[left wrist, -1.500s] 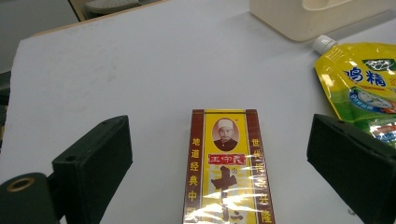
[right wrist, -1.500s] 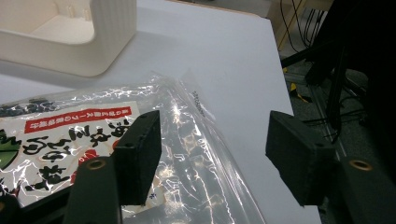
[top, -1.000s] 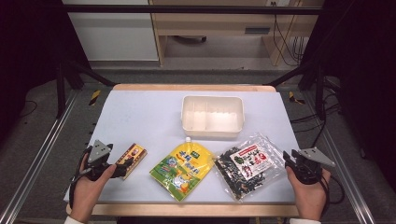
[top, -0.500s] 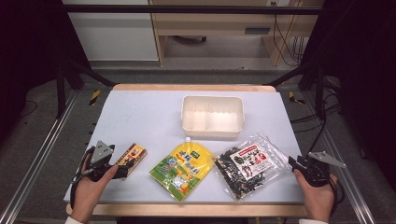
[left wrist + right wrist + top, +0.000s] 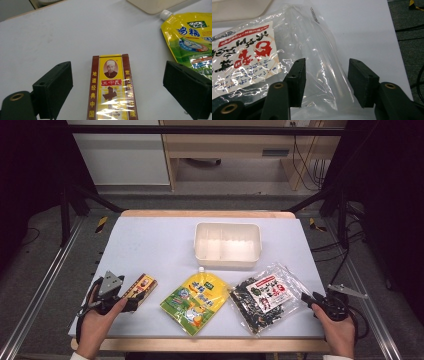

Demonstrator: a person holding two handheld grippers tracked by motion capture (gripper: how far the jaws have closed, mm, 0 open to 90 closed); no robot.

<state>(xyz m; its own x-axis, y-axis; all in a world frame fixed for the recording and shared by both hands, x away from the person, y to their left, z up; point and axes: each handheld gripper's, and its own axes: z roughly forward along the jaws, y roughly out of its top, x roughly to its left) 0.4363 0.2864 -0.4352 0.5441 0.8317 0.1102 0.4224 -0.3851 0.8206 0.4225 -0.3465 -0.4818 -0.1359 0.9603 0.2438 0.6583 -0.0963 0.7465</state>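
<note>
A brown and yellow spice box lies at the near left of the table. My left gripper stands open, one jaw on each side of the box and clear of it. A clear bag of dark seaweed with a red and white label lies at the near right. My right gripper sits at the bag's right edge. Its jaws have just been opening, and a ridge of the bag's clear plastic rises between them without being pinched.
A yellow spouted pouch lies between the box and the seaweed bag. A cream divided tray stands behind them at mid table. The table's right edge is close to my right hand; cables trail on the floor beyond.
My right hand has sunk and drawn slightly toward the near edge at the seaweed bag's corner. The left hand and the box have not moved.
</note>
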